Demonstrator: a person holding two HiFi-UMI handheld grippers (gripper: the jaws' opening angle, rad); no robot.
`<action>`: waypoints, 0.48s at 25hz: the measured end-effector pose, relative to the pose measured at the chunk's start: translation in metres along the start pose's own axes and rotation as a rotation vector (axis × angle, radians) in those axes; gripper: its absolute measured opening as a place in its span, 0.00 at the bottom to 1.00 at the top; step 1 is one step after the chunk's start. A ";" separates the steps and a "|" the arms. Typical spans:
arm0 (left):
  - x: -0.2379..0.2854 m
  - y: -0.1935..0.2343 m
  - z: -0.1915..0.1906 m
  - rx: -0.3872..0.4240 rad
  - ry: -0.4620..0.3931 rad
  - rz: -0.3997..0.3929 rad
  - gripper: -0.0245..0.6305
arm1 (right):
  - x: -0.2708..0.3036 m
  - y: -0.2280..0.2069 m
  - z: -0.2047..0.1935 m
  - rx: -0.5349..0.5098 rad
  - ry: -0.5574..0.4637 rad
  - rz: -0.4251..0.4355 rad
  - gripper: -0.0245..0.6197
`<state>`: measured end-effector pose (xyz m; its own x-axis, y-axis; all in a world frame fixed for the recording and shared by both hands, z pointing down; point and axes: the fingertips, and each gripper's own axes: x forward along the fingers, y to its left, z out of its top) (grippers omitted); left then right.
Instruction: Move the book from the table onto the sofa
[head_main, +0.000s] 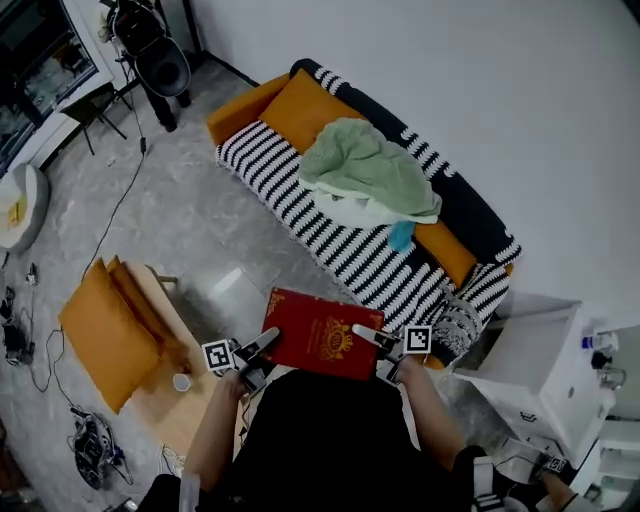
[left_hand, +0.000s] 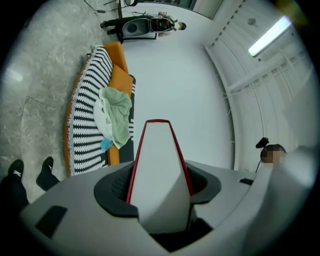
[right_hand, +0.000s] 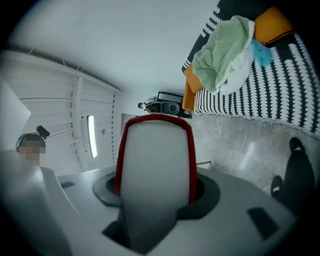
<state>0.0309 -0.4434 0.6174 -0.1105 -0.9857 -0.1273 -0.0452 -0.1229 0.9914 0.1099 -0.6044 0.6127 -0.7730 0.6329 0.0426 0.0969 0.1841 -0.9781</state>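
A thick red book (head_main: 322, 332) with gold print on its cover hangs level in the air in front of me, just short of the sofa. My left gripper (head_main: 262, 348) is shut on its left edge and my right gripper (head_main: 378, 342) is shut on its right edge. In the left gripper view the book's white page block (left_hand: 159, 170) with red cover edges fills the space between the jaws. The right gripper view shows the same book (right_hand: 156, 165) clamped edge-on. The black-and-white striped sofa (head_main: 340, 240) lies ahead, with orange cushions.
A green and white blanket (head_main: 372, 170) lies heaped on the sofa's middle. A low wooden table (head_main: 180, 390) with a small cup (head_main: 181, 381) and an orange cushion (head_main: 110, 330) stand at my left. A white cabinet (head_main: 540, 370) is at the right. Cables run over the floor.
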 end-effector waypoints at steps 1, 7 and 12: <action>-0.002 0.000 0.004 0.002 -0.019 0.003 0.41 | 0.007 -0.001 0.003 0.004 0.021 0.013 0.42; -0.022 0.000 0.037 0.021 -0.157 0.039 0.41 | 0.059 -0.012 0.026 0.010 0.144 0.066 0.42; -0.009 0.001 0.065 0.021 -0.236 0.051 0.41 | 0.083 -0.017 0.063 0.012 0.217 0.092 0.41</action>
<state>-0.0331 -0.4267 0.6178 -0.3417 -0.9361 -0.0835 -0.0543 -0.0690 0.9961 0.0045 -0.6021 0.6205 -0.6085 0.7935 -0.0052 0.1522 0.1103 -0.9822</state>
